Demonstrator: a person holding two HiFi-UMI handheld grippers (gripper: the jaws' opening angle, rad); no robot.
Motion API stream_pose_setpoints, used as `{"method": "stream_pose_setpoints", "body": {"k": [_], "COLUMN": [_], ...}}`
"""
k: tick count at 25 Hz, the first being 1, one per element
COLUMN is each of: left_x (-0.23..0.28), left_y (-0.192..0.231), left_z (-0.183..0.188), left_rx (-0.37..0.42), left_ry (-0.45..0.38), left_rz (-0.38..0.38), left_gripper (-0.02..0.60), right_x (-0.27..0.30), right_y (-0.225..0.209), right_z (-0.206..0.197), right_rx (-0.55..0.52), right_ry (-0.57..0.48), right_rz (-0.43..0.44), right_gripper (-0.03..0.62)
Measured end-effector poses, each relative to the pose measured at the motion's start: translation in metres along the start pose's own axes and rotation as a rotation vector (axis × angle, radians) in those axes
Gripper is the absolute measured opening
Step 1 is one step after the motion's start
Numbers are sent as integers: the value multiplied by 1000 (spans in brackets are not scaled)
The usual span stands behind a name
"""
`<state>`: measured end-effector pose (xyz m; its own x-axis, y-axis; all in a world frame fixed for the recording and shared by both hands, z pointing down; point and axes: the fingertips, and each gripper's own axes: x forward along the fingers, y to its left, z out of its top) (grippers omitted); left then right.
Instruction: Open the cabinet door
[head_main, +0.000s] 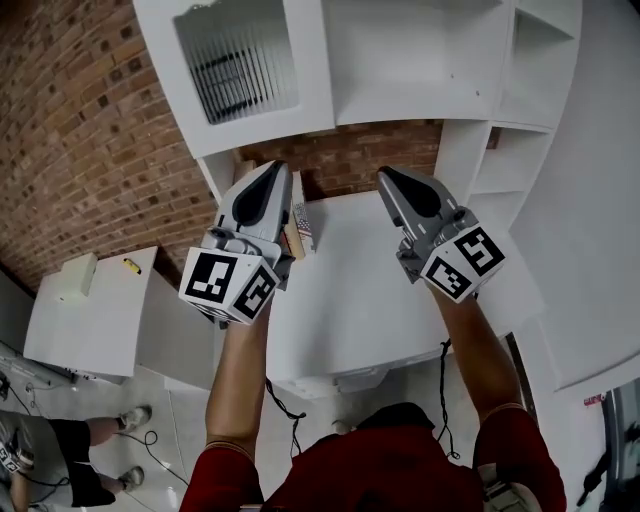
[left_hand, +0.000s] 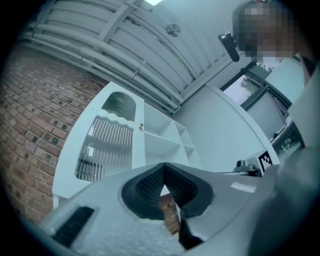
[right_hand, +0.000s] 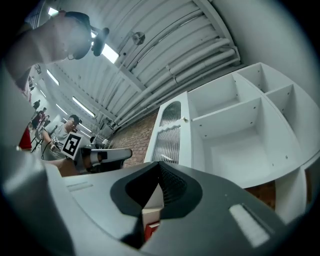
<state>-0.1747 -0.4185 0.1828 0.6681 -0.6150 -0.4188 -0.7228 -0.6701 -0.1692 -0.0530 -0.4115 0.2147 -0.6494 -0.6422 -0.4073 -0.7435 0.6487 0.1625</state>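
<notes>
Nearest to me, the left hand-held gripper (head_main: 274, 170) and the right hand-held gripper (head_main: 388, 176) were raised side by side on the person's outstretched arms, both tilted up toward the wall cabinet. Each had its jaws closed to a point, with nothing held between them.

Beneath them lay the white surface (head_main: 380, 300). What looked like a small printed box (head_main: 300, 228) sat at its back edge, just beside the left tool and below both.

The cabinet door (head_main: 235, 65) hung above and ahead of them. It was an upright white panel with ribbed glazing at the left end of the cabinet, and as far as I could judge it was shut. Its small knob (left_hand: 141, 127) sat on the right edge, where the door met the open shelves (head_main: 410, 55).

The left hand-held gripper was almost straight below the door and plainly the nearer of the two, while the right one pointed up under the open shelves. I took the hinges to be on the side toward the brick wall (head_main: 80, 130), so the door would swing out toward the person.

Nothing stood between the tools and the knob, though the jaws would have to part before they could take it.

Farther off to the left were a lower white stand (head_main: 90, 320) and another person (head_main: 70, 465) standing on the floor.
</notes>
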Motion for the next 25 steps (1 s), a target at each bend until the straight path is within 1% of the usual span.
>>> {"method": "stream_pose_setpoints", "body": {"k": [2, 5, 8, 12, 16, 20, 25], "left_x": [20, 53, 83, 120, 154, 186, 216], "left_y": [7, 18, 32, 47, 62, 76, 89], "left_z": [6, 13, 26, 52, 78, 101, 113], "left_rx": [7, 34, 67, 110, 175, 237, 343], "left_ry": [-7, -10, -19, -34, -43, -45, -16], "left_rz": [-11, -13, 18, 54, 95, 145, 211], "left_gripper": [0, 0, 0, 0, 23, 61, 112], "right_x": [10, 25, 36, 44, 53, 61, 60], "right_y": [-10, -35, -61, -90, -110, -126, -137], "right_z": [2, 6, 14, 29, 45, 60, 63], "right_rx": [-12, -1, 7, -20, -56, -68, -98], "right_ry": [10, -1, -21, -34, -46, -53, -49], "right_rz": [7, 15, 24, 37, 62, 90, 111], "right_gripper": [12, 13, 12, 13, 12, 12, 13]}}
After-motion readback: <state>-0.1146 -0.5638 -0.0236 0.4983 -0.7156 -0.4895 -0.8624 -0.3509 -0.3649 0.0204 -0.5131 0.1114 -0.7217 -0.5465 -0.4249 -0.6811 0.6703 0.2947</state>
